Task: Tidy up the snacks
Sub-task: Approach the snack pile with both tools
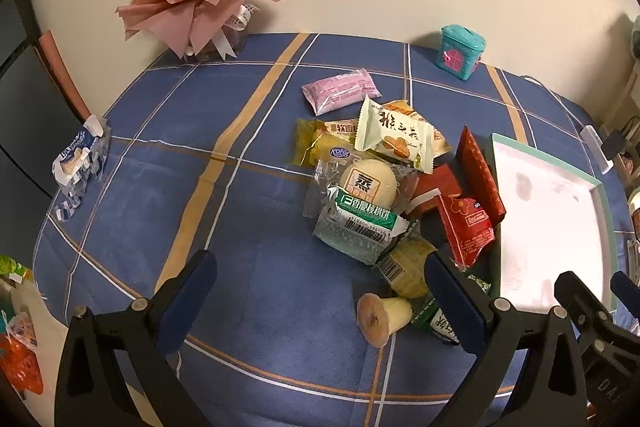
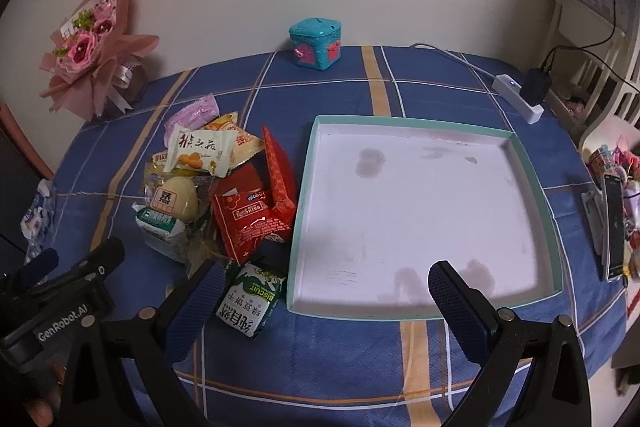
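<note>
Both grippers are hovering above the near edge of the surface, and neither is carrying anything. The left gripper is holding its jaws wide over bare cloth, just short of the snack pile. The right gripper is likewise standing wide apart, its left finger beside the green biscuit packet and its right finger over the near rim of the tray.

The snacks are lying heaped toward the middle of the surface, touching the tray's left wall; a pink packet is sitting slightly apart toward the far edge, and a small wrapped cake is resting nearest the left gripper. The tray is sitting empty at the right side of the surface, evidently positioned to receive the packets.

Judgement: sorting is not yet begun. The wide jaws suggest both tools are preparing for a first pick, the biscuit packet being the closest candidate.
</note>
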Demonstrator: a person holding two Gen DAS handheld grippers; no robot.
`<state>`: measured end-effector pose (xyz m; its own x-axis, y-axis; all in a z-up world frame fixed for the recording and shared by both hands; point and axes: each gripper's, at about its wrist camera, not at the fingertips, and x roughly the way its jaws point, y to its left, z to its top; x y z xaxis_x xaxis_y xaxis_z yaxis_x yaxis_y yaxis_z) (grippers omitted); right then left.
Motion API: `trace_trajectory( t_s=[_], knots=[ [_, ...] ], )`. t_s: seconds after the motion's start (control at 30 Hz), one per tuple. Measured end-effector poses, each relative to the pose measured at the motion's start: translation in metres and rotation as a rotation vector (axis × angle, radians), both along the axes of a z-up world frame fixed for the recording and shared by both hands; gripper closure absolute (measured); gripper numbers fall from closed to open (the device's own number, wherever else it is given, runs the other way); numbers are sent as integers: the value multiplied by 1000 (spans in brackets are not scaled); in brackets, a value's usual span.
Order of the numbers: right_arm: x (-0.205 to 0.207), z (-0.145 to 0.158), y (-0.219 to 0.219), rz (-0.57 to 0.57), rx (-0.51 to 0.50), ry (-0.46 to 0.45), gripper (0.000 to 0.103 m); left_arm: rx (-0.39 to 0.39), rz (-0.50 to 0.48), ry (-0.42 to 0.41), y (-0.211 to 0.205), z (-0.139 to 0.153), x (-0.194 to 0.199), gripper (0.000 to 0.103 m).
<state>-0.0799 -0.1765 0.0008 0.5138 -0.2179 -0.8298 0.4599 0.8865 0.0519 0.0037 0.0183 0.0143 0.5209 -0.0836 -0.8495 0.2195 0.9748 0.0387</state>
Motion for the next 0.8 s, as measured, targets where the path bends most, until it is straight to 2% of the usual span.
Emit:
trace_trajectory(
  t_s=[0.8],
  knots=[
    [4,-8,3,19,-20,51,0,1,17,46,2,-8,3,0]
  ],
)
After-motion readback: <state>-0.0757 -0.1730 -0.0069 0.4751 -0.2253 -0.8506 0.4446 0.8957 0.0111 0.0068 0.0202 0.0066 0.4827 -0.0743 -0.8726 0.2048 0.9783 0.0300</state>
